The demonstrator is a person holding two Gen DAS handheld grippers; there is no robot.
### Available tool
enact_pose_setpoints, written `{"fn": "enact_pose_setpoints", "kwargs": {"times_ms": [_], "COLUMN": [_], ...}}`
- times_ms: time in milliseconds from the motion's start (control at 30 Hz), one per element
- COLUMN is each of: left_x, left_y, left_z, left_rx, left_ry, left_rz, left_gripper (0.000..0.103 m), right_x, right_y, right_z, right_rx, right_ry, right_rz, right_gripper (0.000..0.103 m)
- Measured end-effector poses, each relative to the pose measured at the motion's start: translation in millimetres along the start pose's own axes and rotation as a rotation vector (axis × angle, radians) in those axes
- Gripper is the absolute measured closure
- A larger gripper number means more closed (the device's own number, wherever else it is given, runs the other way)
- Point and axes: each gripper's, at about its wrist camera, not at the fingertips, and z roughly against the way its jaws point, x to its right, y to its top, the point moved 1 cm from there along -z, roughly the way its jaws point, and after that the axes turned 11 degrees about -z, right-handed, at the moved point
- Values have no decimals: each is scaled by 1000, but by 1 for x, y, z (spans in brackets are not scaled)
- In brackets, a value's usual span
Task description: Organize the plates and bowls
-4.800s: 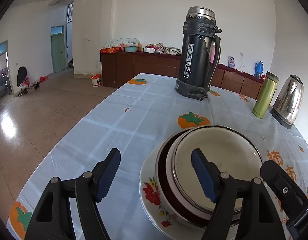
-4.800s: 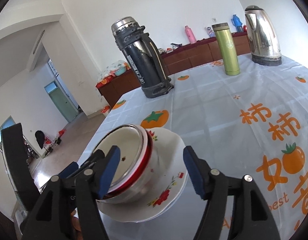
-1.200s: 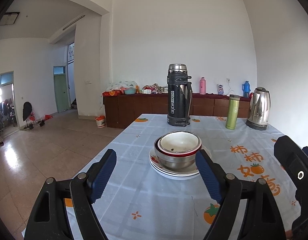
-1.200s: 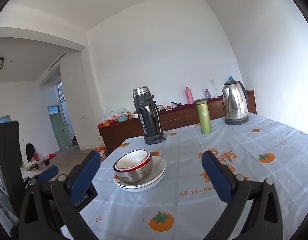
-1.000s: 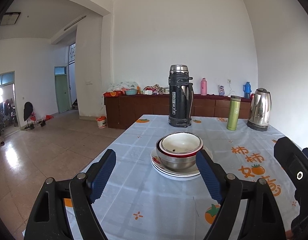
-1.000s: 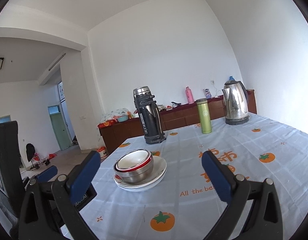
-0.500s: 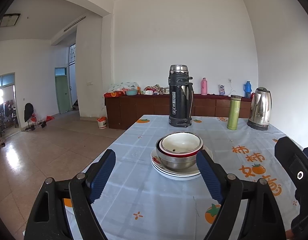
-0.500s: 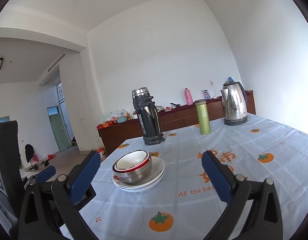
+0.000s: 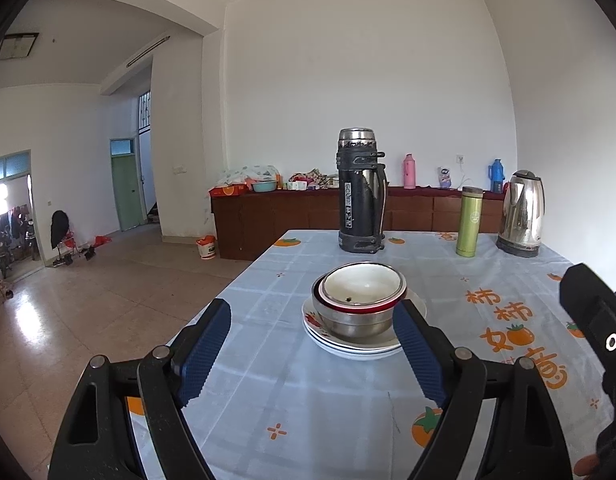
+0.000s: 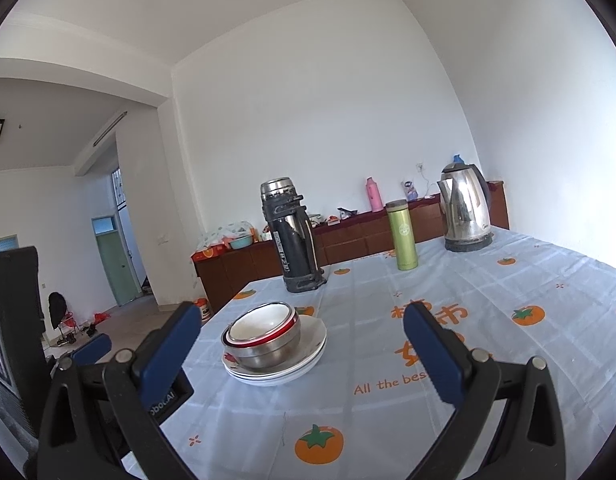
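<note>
bowls: nested, sitting on the plates
left gripper: wide, empty
right gripper: wide, empty
left to do: looks like nothing

Both views are taken from the near end of the surface, looking along it toward the far wall. The stack of bowls and plates is seen centrally by the left camera, and from further right by the right camera
</note>
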Motion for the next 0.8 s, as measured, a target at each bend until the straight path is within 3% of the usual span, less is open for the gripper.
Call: {"fn": "enact_pose_setpoints", "kwargs": {"times_ms": [367,467,800], "left_x": [-3,-5,-2], "left_y": [-3,-5,-8], "left_z": [-9,-12,-17], "left_rx": [-35,-50,-56], "left_ry": [24,-9,-49], "left_rz": [29,56,56], "left_gripper": [18,12,12], "right_x": [6,8,15], "right_y": [0,1,2], "right_z": [-2,-3,-12], "right_rx": [6,4,-21], "right_ry": [-30,-37,-90], "right_rz": [-15,-18,-12], "right_gripper": [0,0,0]}}
